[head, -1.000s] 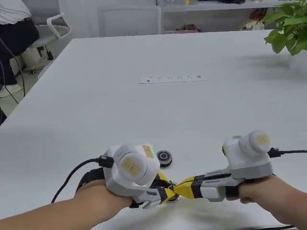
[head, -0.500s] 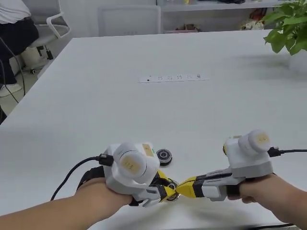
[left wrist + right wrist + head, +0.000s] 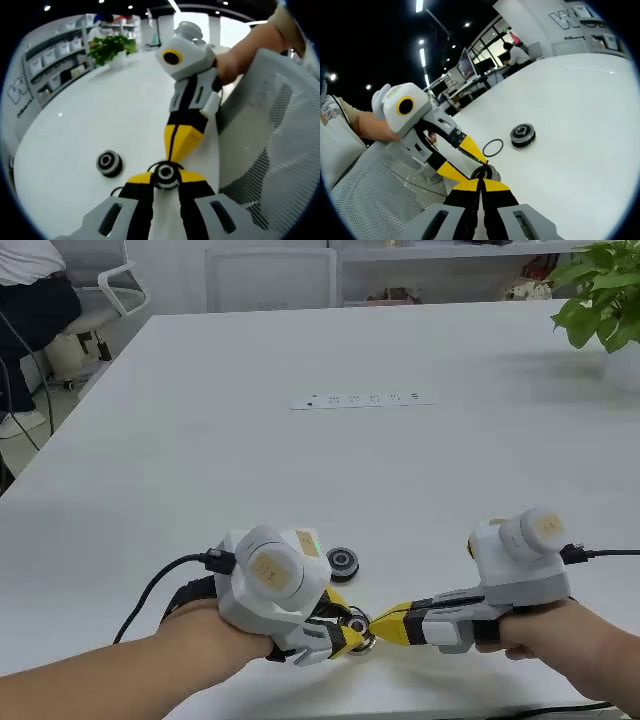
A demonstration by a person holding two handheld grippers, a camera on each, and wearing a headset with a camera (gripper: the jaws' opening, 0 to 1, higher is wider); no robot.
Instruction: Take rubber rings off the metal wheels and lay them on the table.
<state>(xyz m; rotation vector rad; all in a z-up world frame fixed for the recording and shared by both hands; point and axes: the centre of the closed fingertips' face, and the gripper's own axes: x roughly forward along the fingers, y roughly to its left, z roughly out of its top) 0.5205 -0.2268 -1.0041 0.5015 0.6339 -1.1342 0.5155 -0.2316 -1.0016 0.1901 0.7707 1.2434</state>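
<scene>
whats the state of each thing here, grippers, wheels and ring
left gripper: shut on held wheel
right gripper: shut, tips against the held wheel's rim
held wheel: clamped, lifted just off the table
second wheel: lying on the table, free of both grippers
rubber ring: off, flat on the table
</scene>
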